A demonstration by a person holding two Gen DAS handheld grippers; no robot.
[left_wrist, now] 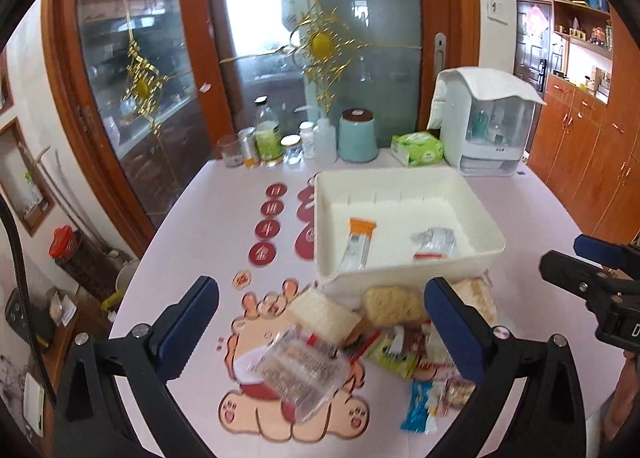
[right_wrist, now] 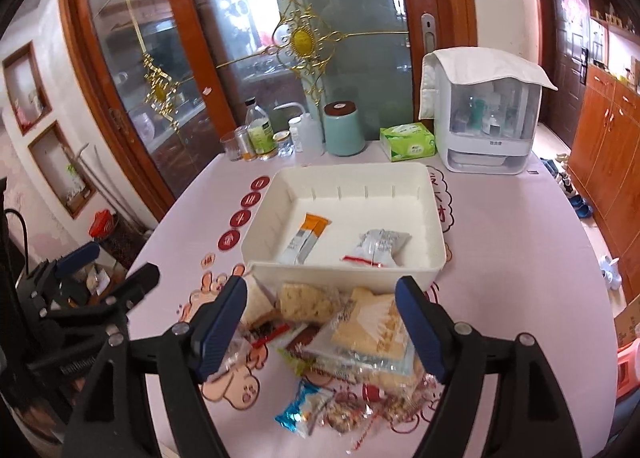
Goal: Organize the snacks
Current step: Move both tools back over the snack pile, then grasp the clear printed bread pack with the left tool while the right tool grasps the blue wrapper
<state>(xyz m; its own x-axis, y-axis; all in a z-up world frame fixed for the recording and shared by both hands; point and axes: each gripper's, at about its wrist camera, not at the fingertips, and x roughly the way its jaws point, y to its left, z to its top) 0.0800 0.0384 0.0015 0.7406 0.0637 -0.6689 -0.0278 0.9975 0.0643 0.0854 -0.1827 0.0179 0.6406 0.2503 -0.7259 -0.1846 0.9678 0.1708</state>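
Note:
A white bin [left_wrist: 404,278] [right_wrist: 344,276] stands mid-table. It holds an orange-topped packet [left_wrist: 356,244] [right_wrist: 304,238] and a clear wrapped snack [left_wrist: 434,244] [right_wrist: 378,248]. A pile of snack packets [left_wrist: 384,334] [right_wrist: 352,342] lies on the table in front of the bin. My left gripper [left_wrist: 320,334] is open above a clear cracker packet [left_wrist: 300,368]. My right gripper [right_wrist: 320,330] is open above the pile, over a wafer packet [right_wrist: 376,332]. A blue-white packet [left_wrist: 418,406] [right_wrist: 300,412] lies nearest me. Each gripper also shows at the edge of the other's view.
Bottles and jars [left_wrist: 276,142] [right_wrist: 260,138], a teal canister [left_wrist: 358,134] [right_wrist: 344,128], a green tissue pack [left_wrist: 416,148] [right_wrist: 406,142] and a white covered dispenser [left_wrist: 486,126] [right_wrist: 486,118] line the table's far edge. Glass doors stand behind. Wooden cabinets [left_wrist: 592,162] stand at right.

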